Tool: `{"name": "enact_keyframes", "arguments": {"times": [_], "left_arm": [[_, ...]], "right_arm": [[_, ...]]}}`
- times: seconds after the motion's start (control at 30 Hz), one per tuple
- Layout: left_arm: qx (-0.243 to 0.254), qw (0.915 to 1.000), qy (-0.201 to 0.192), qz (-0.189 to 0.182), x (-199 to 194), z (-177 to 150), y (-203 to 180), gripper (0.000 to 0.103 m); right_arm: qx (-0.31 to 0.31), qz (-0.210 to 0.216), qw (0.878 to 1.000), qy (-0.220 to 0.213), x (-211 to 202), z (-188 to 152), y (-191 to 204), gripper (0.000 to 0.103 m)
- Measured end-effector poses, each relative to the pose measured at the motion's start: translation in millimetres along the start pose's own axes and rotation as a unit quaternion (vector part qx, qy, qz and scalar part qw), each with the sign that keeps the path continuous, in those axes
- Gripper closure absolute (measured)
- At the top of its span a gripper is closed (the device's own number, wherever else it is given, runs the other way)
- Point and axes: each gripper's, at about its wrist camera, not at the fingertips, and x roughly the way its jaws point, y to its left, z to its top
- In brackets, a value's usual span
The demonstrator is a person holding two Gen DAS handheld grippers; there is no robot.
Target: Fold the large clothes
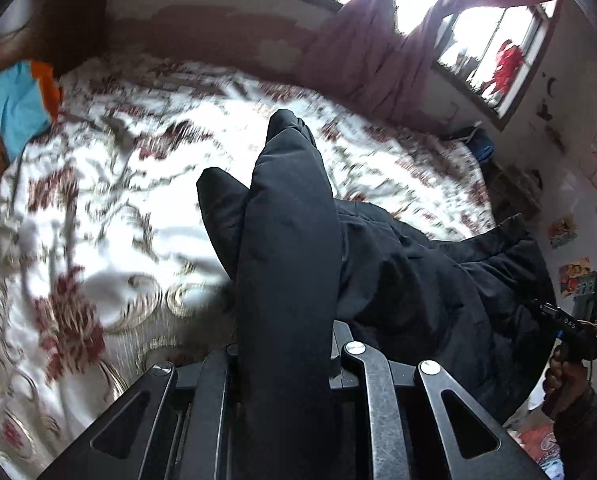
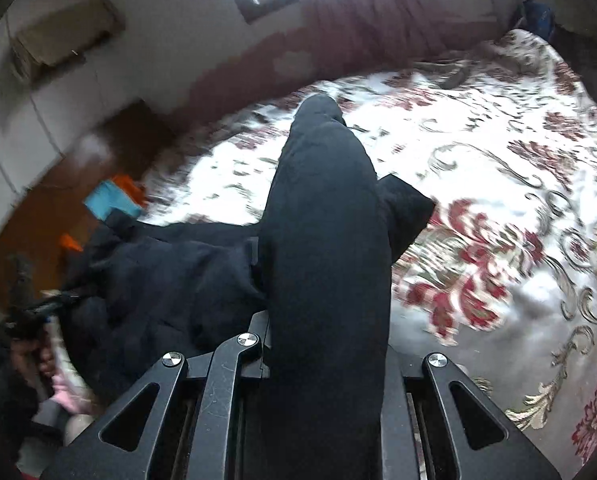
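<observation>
Bedroom setting: one bed (image 1: pixel 110 184) covered by a white spread with red and gold floral pattern fills both wrist views. One black padded garment (image 1: pixel 418 280) is the object of the task. It is bunched in a heap near the front edge of the bed, between the two tools, and two thick folds of it rise out of the heap.

Left hand-held gripper (image 1: pixel 284 356): clamped on one fold of the black padded garment; the fold runs from between the jaws up the middle of the view, with a second flap beside it on the left. The rest of the garment spreads to the right of this gripper.

Right hand-held gripper (image 2: pixel 326 344): likewise closed on a fold of the same garment (image 2: pixel 170 280), which stands up the centre of its view with a small flap to the right. The heap lies to the left of this gripper.

Each tool appears at the edge of the other's view, gripped by a hand (image 1: pixel 566 380).

Surroundings: two windows (image 1: pixel 494 44) with one maroon curtain (image 1: pixel 374 52) behind the bed; one blue and orange cloth (image 1: pixel 22 100) at the far left corner of the bed, beside a brown wooden headboard (image 1: pixel 50 20); several small pictures (image 1: pixel 574 272) on the right-hand wall. Both views are motion-blurred.
</observation>
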Motion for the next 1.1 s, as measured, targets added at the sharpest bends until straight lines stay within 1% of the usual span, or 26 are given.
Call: {"name": "enact_keyframes", "arguments": {"times": [0.03, 0.07, 0.1, 0.17, 0.2, 0.23, 0.27, 0.3, 0.33, 0.37, 0.4, 0.43, 0.5, 0.57, 0.67, 0.7, 0.8, 0.87, 0.93, 1.03, 1.1], "left_arm": [[-0.001, 1.0, -0.001, 0.009, 8, -8, 4, 0.087], [-0.002, 0.9999, -0.004, 0.016, 11, -14, 7, 0.087], [-0.007, 0.9996, -0.007, 0.025, 15, -19, 12, 0.086], [-0.03, 0.9991, -0.007, 0.028, 21, -27, 25, 0.079], [-0.036, 0.999, -0.005, 0.028, 22, -28, 27, 0.078], [-0.041, 0.9987, -0.003, 0.031, 23, -29, 29, 0.071], [-0.043, 0.9983, 0.0, 0.041, 24, -29, 31, 0.065], [-0.045, 0.9975, 0.005, 0.054, 24, -28, 31, 0.063], [-0.047, 0.9968, 0.008, 0.064, 24, -27, 31, 0.054], [-0.053, 0.9951, 0.012, 0.082, 24, -26, 32, 0.046], [-0.057, 0.994, 0.013, 0.092, 24, -26, 33, 0.043], [-0.065, 0.9922, 0.011, 0.106, 21, -26, 35, 0.039], [-0.072, 0.9913, 0.002, 0.11, 14, -27, 35, 0.035], [-0.075, 0.9894, -0.01, 0.124, 6, -28, 35, 0.02], [-0.075, 0.987, -0.031, 0.139, -5, -28, 30, 0.014], [-0.074, 0.987, -0.035, 0.139, -9, -28, 29, 0.012], [-0.073, 0.9863, -0.052, 0.138, -21, -27, 20, 0.009], [-0.07, 0.9856, -0.069, 0.138, -29, -27, 14, 0.003], [-0.058, 0.9852, -0.089, 0.134, -39, -28, 4, 0.001], [-0.035, 0.9844, -0.111, 0.132, -53, -32, -11, 0.001], [-0.018, 0.984, -0.122, 0.129, -61, -36, -23, 0.001]], "right_arm": [[0.004, -0.012, 1.0, -0.001, 3, -4, -5, 0.084], [0.015, -0.017, 1.0, -0.001, 5, -6, -12, 0.082], [0.025, -0.016, 1.0, 0.001, 5, -7, -17, 0.078], [0.037, -0.017, 0.999, 0.006, 8, -6, -23, 0.074], [0.036, -0.025, 0.999, 0.011, 9, -6, -22, 0.07], [0.034, -0.035, 0.999, 0.016, 9, -5, -21, 0.062], [0.034, -0.045, 0.998, 0.02, 10, -5, -20, 0.058], [0.036, -0.051, 0.998, 0.022, 10, -6, -20, 0.049], [0.04, -0.053, 0.998, 0.022, 8, -6, -21, 0.045], [0.043, -0.052, 0.998, 0.02, 11, -5, -23, 0.043], [0.044, -0.054, 0.997, 0.017, 12, -5, -24, 0.037], [0.041, -0.06, 0.997, 0.011, 9, -6, -22, 0.027], [0.034, -0.073, 0.997, 0.0, 5, -7, -17, 0.016], [0.024, -0.082, 0.996, -0.016, -5, -8, -11, 0.013], [0.011, -0.094, 0.995, -0.04, -19, -6, -2, 0.006], [0.005, -0.097, 0.994, -0.05, -24, -4, 2, 0.002], [-0.016, -0.107, 0.991, -0.078, -40, -3, 14, 0.002], [-0.029, -0.115, 0.988, -0.098, -49, -3, 23, 0.002], [-0.041, -0.114, 0.985, -0.123, -60, -5, 32, 0.002], [-0.056, -0.112, 0.981, -0.15, -75, -10, 44, 0.002], [-0.064, -0.114, 0.979, -0.156, -82, -13, 53, 0.002]]}}
